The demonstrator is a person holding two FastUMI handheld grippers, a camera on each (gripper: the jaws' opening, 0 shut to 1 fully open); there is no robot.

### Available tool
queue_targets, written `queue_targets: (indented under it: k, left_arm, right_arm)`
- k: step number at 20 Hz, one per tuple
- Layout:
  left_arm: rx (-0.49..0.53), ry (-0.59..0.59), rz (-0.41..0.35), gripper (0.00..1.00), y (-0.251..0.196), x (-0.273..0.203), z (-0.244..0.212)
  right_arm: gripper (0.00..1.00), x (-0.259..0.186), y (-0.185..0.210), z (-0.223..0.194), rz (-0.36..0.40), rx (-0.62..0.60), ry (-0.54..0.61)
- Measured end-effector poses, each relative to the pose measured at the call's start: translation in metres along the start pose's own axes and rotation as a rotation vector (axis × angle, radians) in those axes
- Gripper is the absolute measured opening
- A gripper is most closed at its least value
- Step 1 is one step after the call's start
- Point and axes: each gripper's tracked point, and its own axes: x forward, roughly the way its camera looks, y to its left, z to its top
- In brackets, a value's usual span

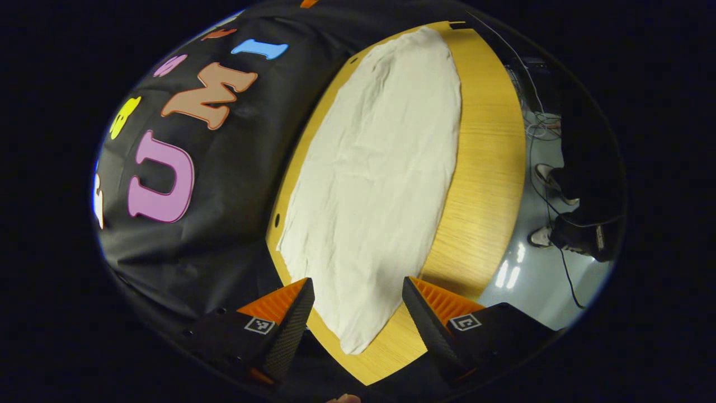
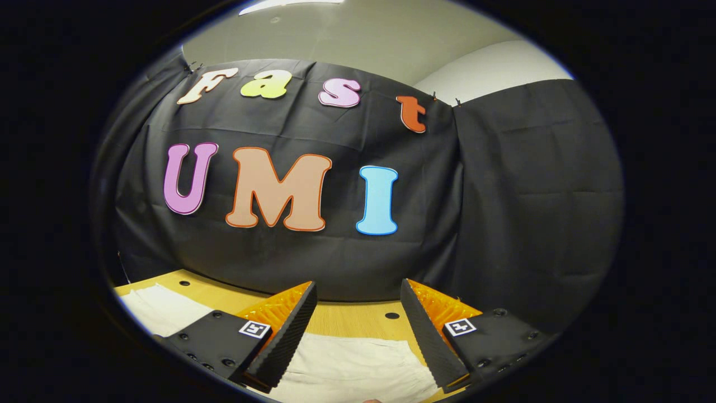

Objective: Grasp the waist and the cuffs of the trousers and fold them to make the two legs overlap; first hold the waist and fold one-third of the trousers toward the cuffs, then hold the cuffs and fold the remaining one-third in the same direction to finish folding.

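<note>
Claws both gaped wide, gripping nothing: left claw (image 1: 358, 313) hovered over the trousers (image 1: 375, 184), apparently legs already overlapped, lying long on the bench (image 1: 486, 168); right claw (image 2: 358, 319) faced the wall. Both thirds-folds remained.

The trousers (image 1: 375, 184) are plain off-white, unpatterned. The tabletop (image 1: 492, 168) is honey-yellow wood with fine grain. The floor (image 1: 531, 274) is glossy pale grey; the booth's ceiling (image 2: 358, 33) is beige.
</note>
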Motion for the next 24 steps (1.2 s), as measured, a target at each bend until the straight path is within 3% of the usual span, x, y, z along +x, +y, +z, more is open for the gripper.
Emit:
queue_targets:
  k: [9, 15, 19, 20, 21, 23, 24]
  left_arm:
    - [0.133, 0.044, -0.128, 0.95, -0.015, 0.019, -0.007]
    - [0.165, 0.065, -0.154, 0.92, 0.002, 0.04, -0.005]
    - [0.159, 0.078, -0.156, 0.91, 0.008, 0.054, -0.003]
    - [0.158, 0.079, -0.158, 0.87, 0.004, 0.058, -0.004]
    - [0.17, 0.081, -0.141, 0.66, 0.005, 0.059, -0.006]
    - [0.171, 0.085, -0.112, 0.45, 0.0, 0.059, -0.005]
    - [0.154, 0.086, -0.107, 0.41, -0.002, 0.059, -0.006]
  right_arm:
    - [0.96, -0.005, -0.033, -0.003, -0.065, -0.044, 0.005]
    - [0.97, -0.004, -0.043, -0.007, -0.094, -0.062, 0.014]
    - [0.97, -0.001, -0.036, -0.012, -0.073, -0.107, 0.017]
    - [0.97, -0.001, -0.038, -0.014, -0.076, -0.119, 0.018]
    - [0.97, -0.001, -0.039, -0.015, -0.077, -0.128, 0.02]
    - [0.97, 0.001, -0.037, -0.018, -0.07, -0.144, 0.027]
    - [0.97, 0.002, -0.038, -0.021, -0.067, -0.155, 0.031]
